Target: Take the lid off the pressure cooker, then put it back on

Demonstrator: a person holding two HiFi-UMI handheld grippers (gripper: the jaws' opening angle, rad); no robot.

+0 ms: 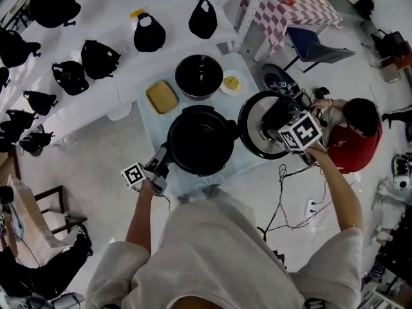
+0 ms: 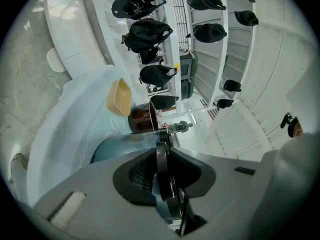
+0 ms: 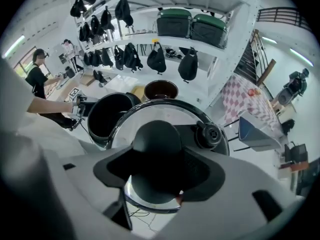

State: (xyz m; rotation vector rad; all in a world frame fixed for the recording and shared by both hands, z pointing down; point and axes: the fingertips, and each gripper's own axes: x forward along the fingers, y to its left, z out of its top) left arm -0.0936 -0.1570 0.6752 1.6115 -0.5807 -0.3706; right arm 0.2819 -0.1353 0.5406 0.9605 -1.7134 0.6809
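Note:
The black pressure cooker (image 1: 201,140) stands open on the light blue tablecloth (image 1: 151,124). My left gripper (image 1: 164,158) is shut on the cooker's side handle (image 2: 161,156), which shows edge-on as a thin dark plate between the jaws. The round lid (image 1: 252,134), steel with a black rim, hangs to the right of the cooker, off its mouth. My right gripper (image 1: 275,118) points down at it, shut on the lid's black knob (image 3: 156,143). In the right gripper view the lid (image 3: 197,115) fills the middle, with the open cooker (image 3: 107,115) behind on the left.
A second black pot (image 1: 199,76), a yellow dish (image 1: 161,97) and a plate of yellow food (image 1: 232,83) stand behind the cooker. Black bags (image 1: 100,58) lie on white tables at left. A person in red (image 1: 354,143) sits at right; cables (image 1: 290,205) run over the floor.

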